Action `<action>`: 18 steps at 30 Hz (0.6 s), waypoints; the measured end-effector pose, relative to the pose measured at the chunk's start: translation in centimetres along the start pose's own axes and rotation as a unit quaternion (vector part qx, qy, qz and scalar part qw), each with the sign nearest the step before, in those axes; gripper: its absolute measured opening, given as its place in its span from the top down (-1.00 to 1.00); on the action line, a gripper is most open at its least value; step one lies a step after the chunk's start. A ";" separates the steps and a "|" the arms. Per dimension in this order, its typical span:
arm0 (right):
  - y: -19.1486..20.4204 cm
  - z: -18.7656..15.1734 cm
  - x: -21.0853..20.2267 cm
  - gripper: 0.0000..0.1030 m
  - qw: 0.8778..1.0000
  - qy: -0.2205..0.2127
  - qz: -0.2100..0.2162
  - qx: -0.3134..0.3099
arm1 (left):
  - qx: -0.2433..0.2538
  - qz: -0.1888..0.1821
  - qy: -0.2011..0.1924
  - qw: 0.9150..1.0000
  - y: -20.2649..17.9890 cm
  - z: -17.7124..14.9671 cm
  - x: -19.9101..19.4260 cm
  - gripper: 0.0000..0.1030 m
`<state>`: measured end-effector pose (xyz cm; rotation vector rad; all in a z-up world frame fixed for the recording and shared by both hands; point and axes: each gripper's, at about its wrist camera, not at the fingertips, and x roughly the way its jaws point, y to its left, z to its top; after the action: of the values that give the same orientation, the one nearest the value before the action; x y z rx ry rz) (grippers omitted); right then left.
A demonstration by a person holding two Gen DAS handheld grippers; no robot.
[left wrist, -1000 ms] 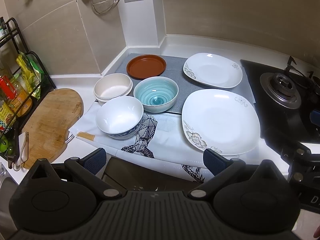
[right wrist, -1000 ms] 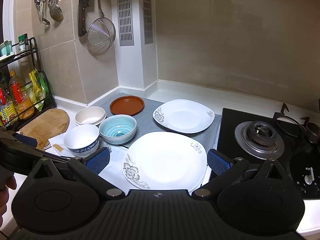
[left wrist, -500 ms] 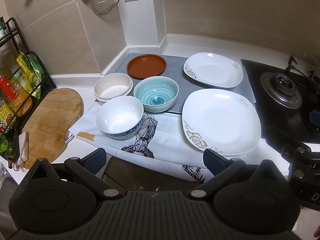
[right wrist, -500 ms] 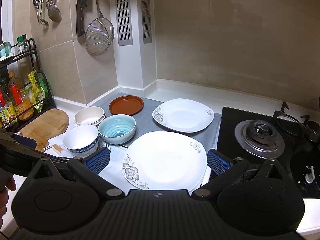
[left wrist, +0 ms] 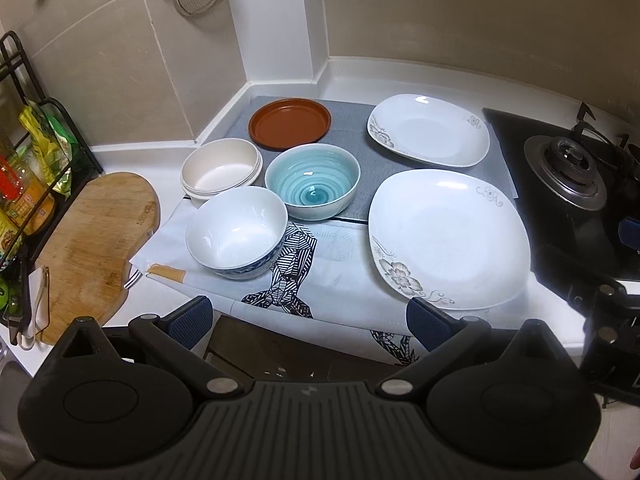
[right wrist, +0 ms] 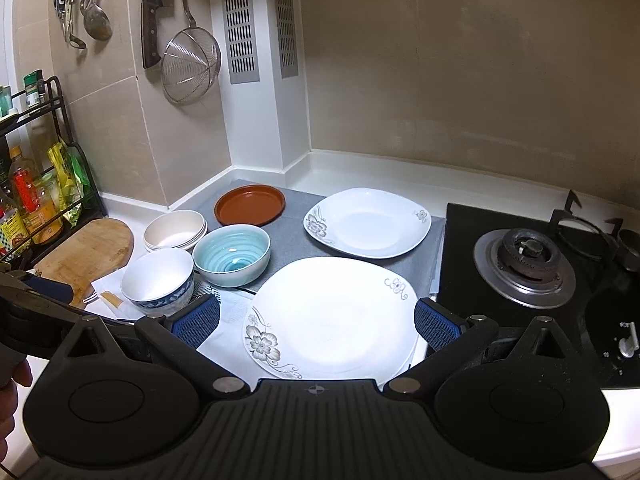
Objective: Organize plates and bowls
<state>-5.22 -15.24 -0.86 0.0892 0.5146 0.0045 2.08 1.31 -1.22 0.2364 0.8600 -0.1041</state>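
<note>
Still Unsorted: Crockery Awaiting Hold

Both the left gripper (left wrist: 308, 316) and the right gripper (right wrist: 318, 322) hung spread, empty. Plates (right wrist: 332, 316) and bowls (left wrist: 312, 188) lay on the counter; likely stiff, slippery, breakable, best pinched at rims.

Home kitchen: gas burner (right wrist: 525, 265) at right, tiled wall with hanging strainer (right wrist: 190, 65), ladles (right wrist: 82, 8) and cleaver (right wrist: 153, 16) upper left, condiment rack (right wrist: 38, 176) and wooden cutting board (right wrist: 88, 252) at left.

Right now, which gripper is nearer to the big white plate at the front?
Right. The right gripper hovers open directly over the near white plate; the left gripper hangs open off the counter edge, the plate ahead to its right.
</note>
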 end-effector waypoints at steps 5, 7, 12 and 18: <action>-0.5 0.3 1.3 -1.00 0.999 0.014 0.004 0.029 | 0.010 -0.016 0.004 1.000 1.1 0.7 1.8 -1.00; -0.7 0.3 1.8 -1.00 0.999 0.003 -0.007 0.031 | 0.008 -0.043 -0.007 0.999 1.6 0.9 2.5 -1.00; -1.2 -0.1 3.3 -1.00 0.999 -0.007 -0.038 0.038 | 0.024 -0.106 -0.019 0.994 2.1 1.2 4.5 -1.00; -2.5 -0.8 5.3 -1.00 0.995 0.008 -0.070 0.070 | 0.053 -0.191 -0.007 0.980 1.5 1.9 7.5 -1.00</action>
<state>-1.00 -17.56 -4.35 0.1912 0.5367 -0.1680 8.66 2.33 -5.53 0.1678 0.8799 -0.5110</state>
